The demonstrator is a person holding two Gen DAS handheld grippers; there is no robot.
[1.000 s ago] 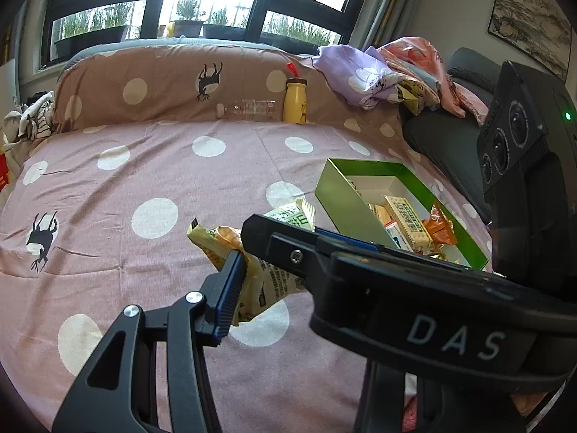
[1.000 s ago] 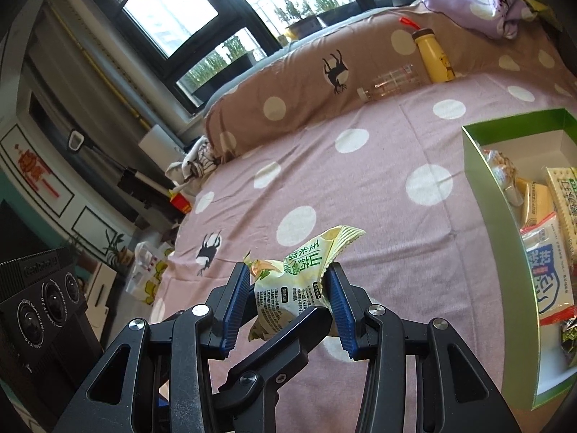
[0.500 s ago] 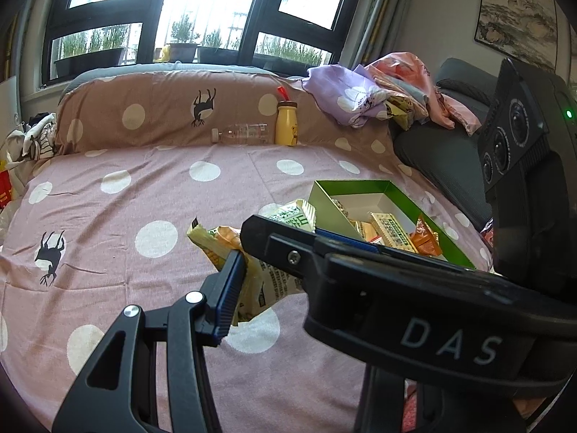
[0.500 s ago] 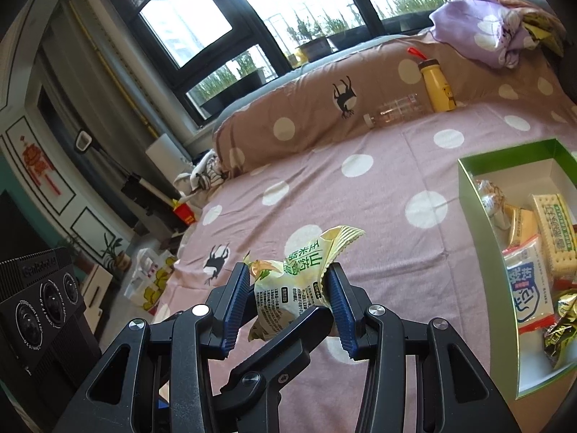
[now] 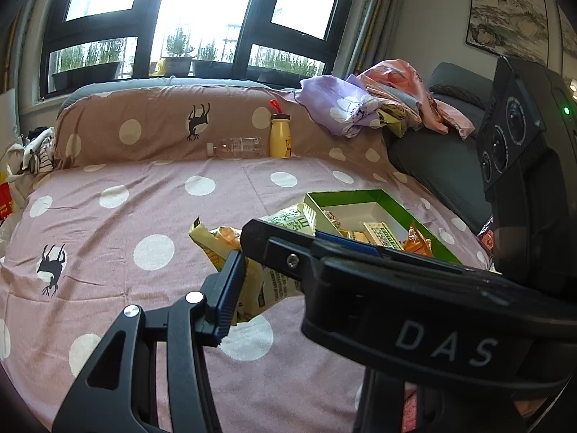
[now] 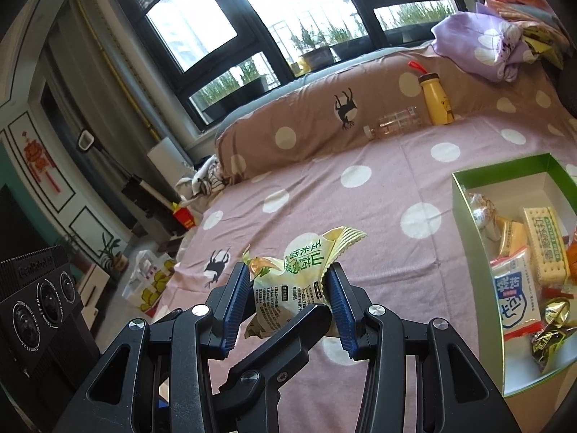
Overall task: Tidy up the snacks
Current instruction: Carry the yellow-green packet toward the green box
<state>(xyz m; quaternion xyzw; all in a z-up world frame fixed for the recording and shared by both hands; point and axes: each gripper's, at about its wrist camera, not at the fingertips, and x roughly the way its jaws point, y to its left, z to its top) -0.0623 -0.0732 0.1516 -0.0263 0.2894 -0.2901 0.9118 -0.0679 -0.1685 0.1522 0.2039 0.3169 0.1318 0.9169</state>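
Both grippers pinch one snack packet (image 6: 288,288) above the dotted bedspread (image 5: 108,223), left of the green box (image 6: 468,223). Left gripper (image 5: 267,270): far finger hidden behind right gripper (image 6: 288,296).

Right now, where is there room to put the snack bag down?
The far end of the green box is bare white bottom; its near end is crowded with packets. The dotted sheet is open between the box, the long pillow and the tongs. By the pillow lie a clear bottle and a yellow bottle.
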